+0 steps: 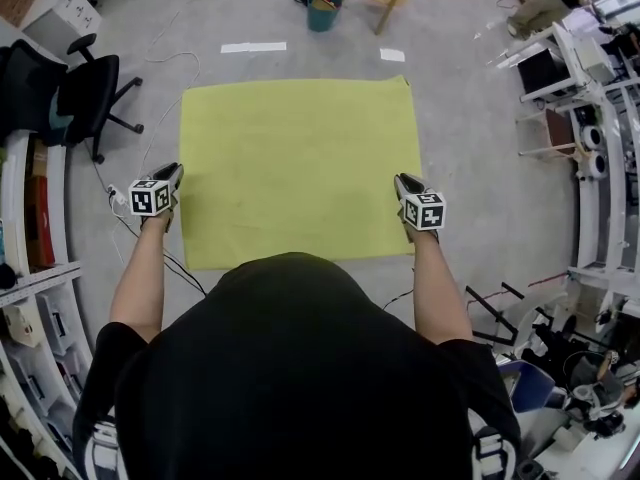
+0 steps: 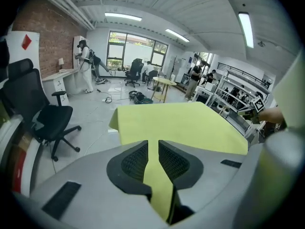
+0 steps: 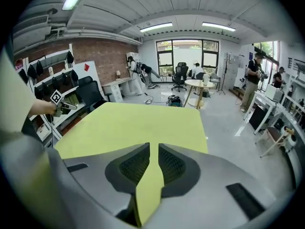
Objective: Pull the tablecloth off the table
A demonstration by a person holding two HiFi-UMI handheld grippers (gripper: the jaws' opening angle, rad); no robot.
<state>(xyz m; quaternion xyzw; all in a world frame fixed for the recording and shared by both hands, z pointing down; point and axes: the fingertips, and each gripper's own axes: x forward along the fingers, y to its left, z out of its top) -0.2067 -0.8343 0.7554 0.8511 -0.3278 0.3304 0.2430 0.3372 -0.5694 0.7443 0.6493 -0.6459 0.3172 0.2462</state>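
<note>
One yellow tablecloth [image 1: 300, 168]; two tools: left tool [image 1: 172, 171], right tool [image 1: 403, 180]

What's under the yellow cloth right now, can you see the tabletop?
Nothing shows under the yellow tablecloth: it lies spread flat and hides whatever carries it. No tabletop, edge or leg is visible; only grey floor surrounds it.

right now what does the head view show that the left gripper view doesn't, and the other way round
Only the head view: the yellow tablecloth as a square seen from above, the person's forearms, and the left gripper and right gripper at its two side edges.

Only the left gripper view: that gripper's jaws standing slightly apart with yellow showing in the gap, plus the brick wall, windows and ceiling lights.

Both: the tablecloth, the black office chair and the right gripper's marker cube.
</note>
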